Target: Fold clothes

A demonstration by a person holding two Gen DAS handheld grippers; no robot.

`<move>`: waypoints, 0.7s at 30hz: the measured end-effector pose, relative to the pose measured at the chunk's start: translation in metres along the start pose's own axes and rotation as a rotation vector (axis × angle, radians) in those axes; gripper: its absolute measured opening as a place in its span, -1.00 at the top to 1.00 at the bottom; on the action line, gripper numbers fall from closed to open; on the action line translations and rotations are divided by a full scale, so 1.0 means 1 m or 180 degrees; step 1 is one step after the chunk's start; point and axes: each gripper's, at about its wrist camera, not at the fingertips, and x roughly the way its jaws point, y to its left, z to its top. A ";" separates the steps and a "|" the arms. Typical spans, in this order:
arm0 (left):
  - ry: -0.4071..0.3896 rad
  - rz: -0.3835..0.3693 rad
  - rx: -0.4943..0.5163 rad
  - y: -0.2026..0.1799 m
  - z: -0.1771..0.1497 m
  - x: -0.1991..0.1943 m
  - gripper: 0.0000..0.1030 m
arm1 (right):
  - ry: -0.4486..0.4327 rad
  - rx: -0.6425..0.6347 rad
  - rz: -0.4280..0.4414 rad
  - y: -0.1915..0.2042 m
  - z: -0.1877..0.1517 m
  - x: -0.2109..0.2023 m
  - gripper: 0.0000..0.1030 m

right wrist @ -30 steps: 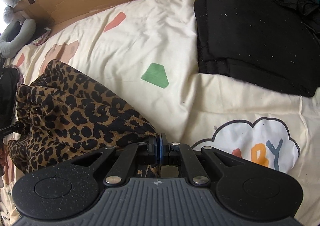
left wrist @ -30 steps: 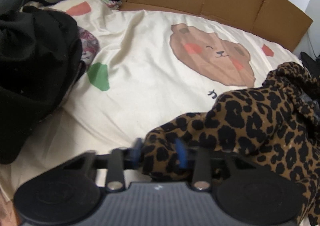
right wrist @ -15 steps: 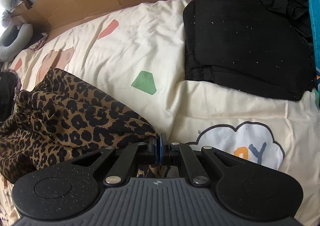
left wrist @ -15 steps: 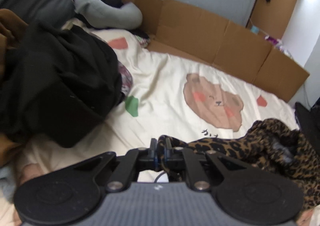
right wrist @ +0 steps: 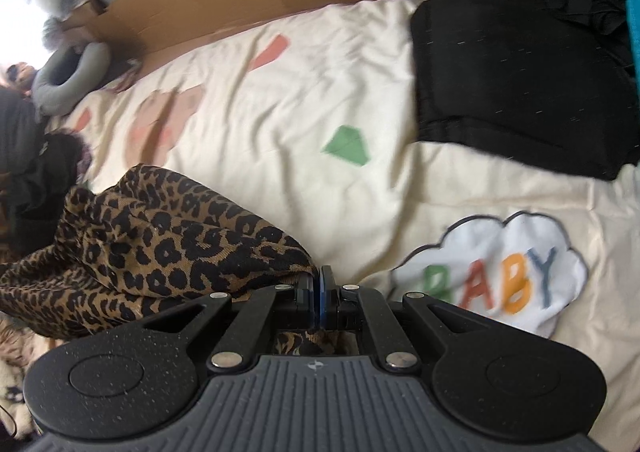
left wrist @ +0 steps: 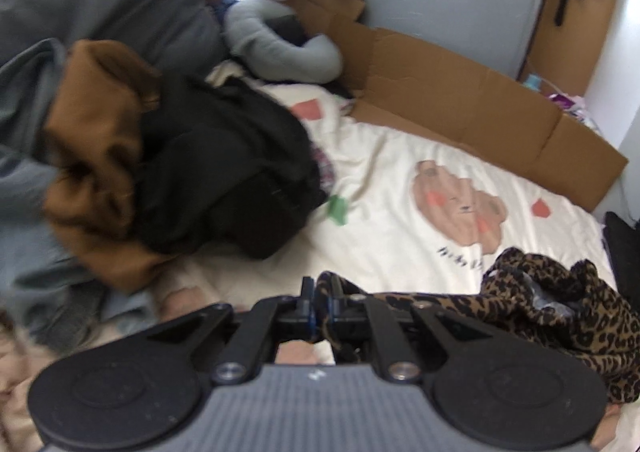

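- The left gripper (left wrist: 320,300) had its jaws pressed together on an edge of the leopard-print garment (left wrist: 560,304), which ran from the jaws to the right as a thin stretched band and then became a loose heap.
- The right gripper (right wrist: 319,292) also had its jaws closed on the leopard-print garment (right wrist: 160,236); a bit of the same cloth showed under the jaws, and the rest spread out to the left of them.
- The garment lay on the cream bed cover (left wrist: 384,187), with its heap just in front of the bear print (left wrist: 460,203) on that cover.
- In the right wrist view the garment was to the left of the green patch (right wrist: 347,145) on the bed cover (right wrist: 280,99) and well apart from the white cloud print with the letters "BABY" (right wrist: 496,276).
- A folded black garment (right wrist: 516,75) lay on the bed cover beyond the cloud print, away from the leopard-print garment.
- To the left of the bear print there was a pile of black clothes (left wrist: 224,171), and a brown garment (left wrist: 96,147) lay against its left side.
- A flattened cardboard sheet (left wrist: 460,99) stood along the far edge of the bed cover, behind the bear print.
- A grey ring-shaped cushion (left wrist: 280,47) lay near the left end of the cardboard.
- The left wrist view was somewhat blurred, so the small details of the pile could not be read.
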 end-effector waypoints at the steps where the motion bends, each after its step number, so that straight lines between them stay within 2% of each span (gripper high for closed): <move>1: 0.0013 0.0053 -0.0001 0.004 -0.002 -0.006 0.90 | 0.0021 -0.0014 0.0042 0.004 -0.002 0.001 1.00; 6: 0.0037 0.0241 -0.0102 0.025 -0.003 -0.041 0.90 | 0.0133 -0.0089 0.0264 0.025 -0.009 0.004 1.00; 13: -0.0023 0.0403 -0.0197 0.035 0.014 -0.090 0.90 | 0.0222 -0.0218 0.0473 0.053 -0.018 0.002 1.00; 15: -0.0029 0.0427 -0.0191 0.034 0.016 -0.099 0.90 | 0.0218 -0.0259 0.0481 0.056 -0.019 -0.001 1.00; 21: 0.0316 0.0342 -0.0507 0.033 -0.024 -0.089 0.90 | 0.0221 -0.0207 0.0277 0.036 -0.022 -0.007 1.00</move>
